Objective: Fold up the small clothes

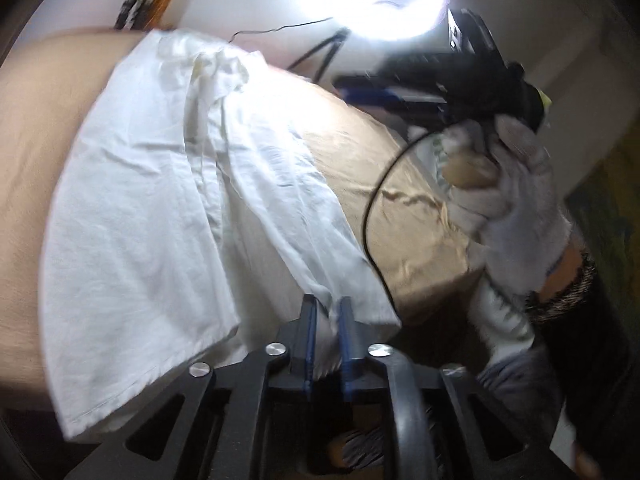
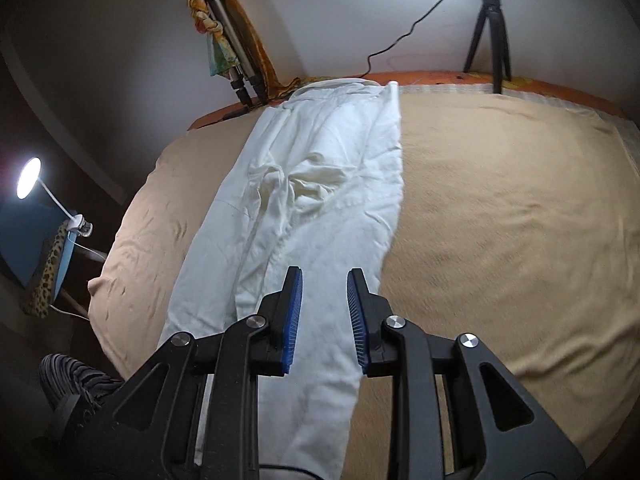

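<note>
A pair of white cotton trousers (image 2: 304, 184) lies lengthwise on the bed's tan blanket (image 2: 500, 208), waistband at the upper centre of the right wrist view, legs running down toward the bottom. The left tongs (image 1: 328, 320) pinch a hem edge at the lower centre of their frame, blue pads narrow with white cloth between them. The right tongs (image 2: 324, 312) hover wide apart above a trouser leg, holding nothing. The fabric looks light, limp and wrinkle-prone; it will likely sag and slide, so hems and waistband corners seem the surest places to grip.
</note>
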A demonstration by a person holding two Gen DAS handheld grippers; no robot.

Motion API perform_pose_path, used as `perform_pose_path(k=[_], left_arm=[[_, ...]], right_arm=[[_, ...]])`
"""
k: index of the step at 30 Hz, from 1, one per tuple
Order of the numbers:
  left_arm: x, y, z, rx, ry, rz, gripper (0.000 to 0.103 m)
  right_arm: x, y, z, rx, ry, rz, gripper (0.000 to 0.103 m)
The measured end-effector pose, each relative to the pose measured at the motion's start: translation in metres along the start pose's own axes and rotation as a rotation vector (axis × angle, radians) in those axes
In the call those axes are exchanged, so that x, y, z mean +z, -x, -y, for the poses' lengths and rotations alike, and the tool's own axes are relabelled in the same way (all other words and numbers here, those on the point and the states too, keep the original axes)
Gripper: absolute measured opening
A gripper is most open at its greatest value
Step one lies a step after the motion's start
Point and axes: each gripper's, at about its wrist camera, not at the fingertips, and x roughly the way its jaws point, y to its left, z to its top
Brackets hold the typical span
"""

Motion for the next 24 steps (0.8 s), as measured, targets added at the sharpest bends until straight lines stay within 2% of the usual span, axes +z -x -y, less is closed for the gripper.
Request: perform_pose_path(k=[1, 5, 7, 8, 11, 15, 18, 19, 20, 21, 23, 24], left_arm=[[-0.002, 0.007, 0.001, 0.008, -0.021, 0.000, 0.027], [-0.005, 0.040, -0.008, 0.078, -0.063, 0.024, 0.036], [-0.005, 0.056, -0.021, 0.131, -0.049, 0.050, 0.045], [-0.004, 0.062, -0.028, 0.160, -0.035, 0.063, 0.048], [-0.004, 0.073, -0.053, 0.230, 0.016, 0.064, 0.050], [-0.010, 0.073, -0.089, 0.226, 0.125, 0.010, 0.049], [-0.012, 0.065, -0.098, 0.182, 0.172, -0.030, 0.046], [-0.013, 0.064, -0.098, 0.168, 0.182, -0.029, 0.045], [-0.013, 0.063, -0.098, 0.156, 0.188, -0.021, 0.042], [-0.013, 0.058, -0.096, 0.144, 0.196, -0.029, 0.029], [-0.012, 0.057, -0.099, 0.135, 0.218, -0.028, 0.021], [-0.011, 0.056, -0.100, 0.134, 0.219, -0.026, 0.009]], right_arm=[[-0.012, 0.009, 0.005, 0.008, -0.014, -0.004, 0.025], [-0.058, 0.022, 0.016, 0.034, -0.064, -0.056, 0.025], [-0.076, 0.021, 0.019, 0.044, -0.077, -0.095, 0.032], [-0.084, 0.020, 0.020, 0.051, -0.081, -0.112, 0.039], [-0.103, 0.016, 0.024, 0.064, -0.097, -0.150, 0.047], [-0.124, 0.005, 0.034, 0.082, -0.136, -0.207, 0.047], [-0.133, -0.004, 0.033, 0.112, -0.138, -0.237, 0.046], [-0.136, -0.006, 0.032, 0.125, -0.135, -0.244, 0.044], [-0.138, -0.008, 0.029, 0.145, -0.128, -0.254, 0.037], [-0.139, -0.010, 0.026, 0.160, -0.119, -0.262, 0.029], [-0.141, -0.015, 0.019, 0.163, -0.094, -0.271, 0.018], [-0.143, -0.016, 0.014, 0.161, -0.082, -0.268, 0.011]])
